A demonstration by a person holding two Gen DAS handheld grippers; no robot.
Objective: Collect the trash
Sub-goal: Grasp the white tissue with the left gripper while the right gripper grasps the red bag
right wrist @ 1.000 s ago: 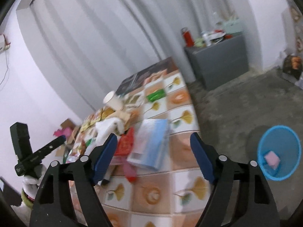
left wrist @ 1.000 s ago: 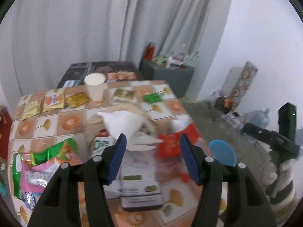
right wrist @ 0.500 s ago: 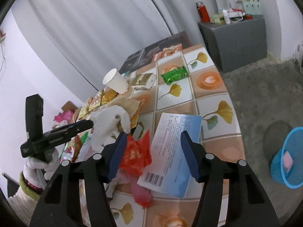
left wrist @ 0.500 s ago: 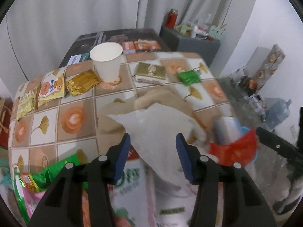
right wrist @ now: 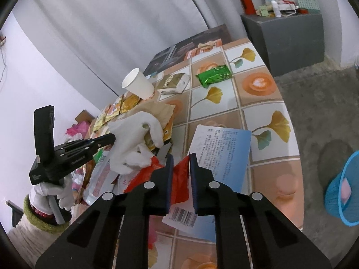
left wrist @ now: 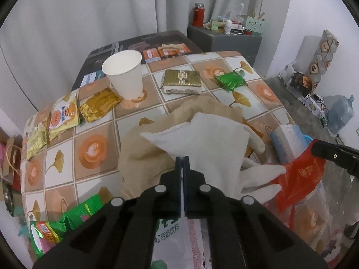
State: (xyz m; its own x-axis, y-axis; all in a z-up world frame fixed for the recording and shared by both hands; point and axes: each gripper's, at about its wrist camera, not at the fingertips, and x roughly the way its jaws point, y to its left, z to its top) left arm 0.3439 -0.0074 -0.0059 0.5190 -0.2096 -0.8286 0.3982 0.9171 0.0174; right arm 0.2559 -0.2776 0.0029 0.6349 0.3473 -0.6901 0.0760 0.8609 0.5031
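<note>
My left gripper (left wrist: pixel 182 160) is shut on the edge of a crumpled white tissue (left wrist: pixel 208 141) that lies over brown paper (left wrist: pixel 143 154) in the middle of the tiled table. From the right wrist view the left gripper (right wrist: pixel 110 139) pinches the same white tissue (right wrist: pixel 132 143). My right gripper (right wrist: pixel 181 159) is shut on a red plastic wrapper (right wrist: pixel 179 183); that red wrapper (left wrist: pixel 296 179) shows at the right in the left wrist view. A blue trash basket (right wrist: pixel 343 192) stands on the floor to the right.
On the table (left wrist: pixel 94 134) are a white paper cup (left wrist: pixel 124 74), a gold packet (left wrist: pixel 181 81), a green packet (left wrist: pixel 230 80), snack packets (left wrist: pixel 65 114), a blue-white leaflet (right wrist: pixel 219 154) and a green bag (left wrist: pixel 67 222). A grey cabinet (right wrist: pixel 287 38) stands behind.
Both grippers have closed: the left on the white tissue, the right on the red wrapper. Both moved in closer over the pile.
</note>
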